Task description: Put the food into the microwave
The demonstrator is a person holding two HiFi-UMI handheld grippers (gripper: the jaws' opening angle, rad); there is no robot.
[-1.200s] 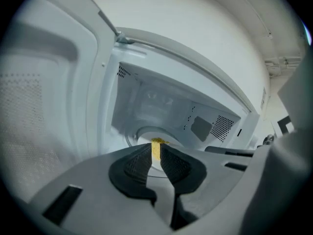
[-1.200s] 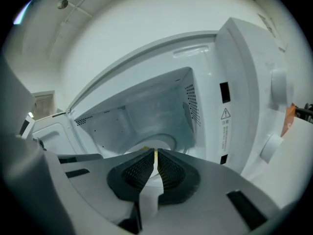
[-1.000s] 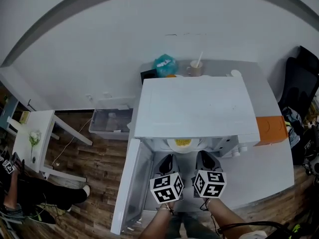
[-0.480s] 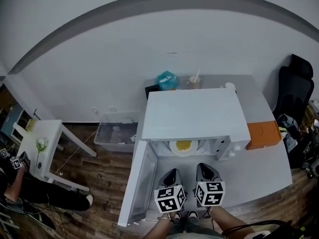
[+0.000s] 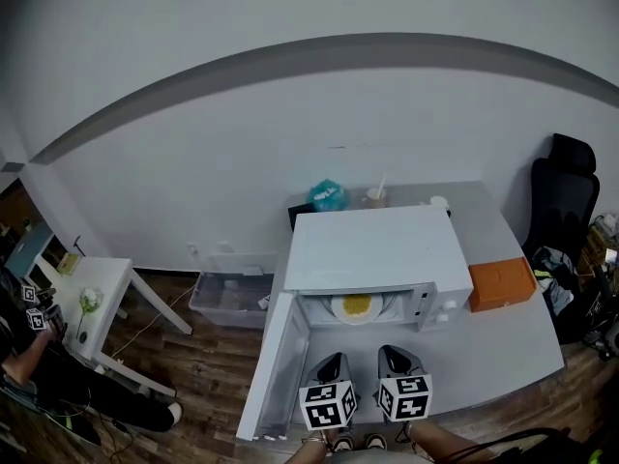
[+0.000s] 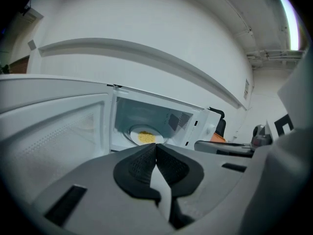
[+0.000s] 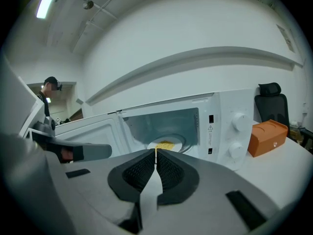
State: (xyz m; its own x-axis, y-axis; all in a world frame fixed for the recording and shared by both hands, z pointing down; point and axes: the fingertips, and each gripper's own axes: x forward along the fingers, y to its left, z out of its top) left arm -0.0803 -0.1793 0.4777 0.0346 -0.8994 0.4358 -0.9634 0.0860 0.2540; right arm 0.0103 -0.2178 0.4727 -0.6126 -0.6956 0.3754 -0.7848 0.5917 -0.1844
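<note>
A white microwave (image 5: 379,249) stands on the grey table with its door (image 5: 274,364) swung open to the left. Inside it lies a white plate of yellow food (image 5: 357,305), seen through the opening in both gripper views as the plate of food (image 6: 143,137) and the plate of food (image 7: 166,145). My left gripper (image 5: 332,367) and right gripper (image 5: 395,360) hover side by side in front of the opening, well back from it. Both are shut with nothing between the jaws; the pads (image 6: 146,163) and pads (image 7: 146,169) press together.
An orange box (image 5: 502,283) lies right of the microwave. Behind it stand a cup with a spoon (image 5: 374,197) and a teal bag (image 5: 328,196). A clear bin (image 5: 231,291) and a white side table (image 5: 87,307) are on the floor at left; a black chair (image 5: 559,187) stands right.
The head camera has pulled back and up, so the microwave looks smaller and farther off. Both grippers have drawn back from the opening. The plate stays inside.
</note>
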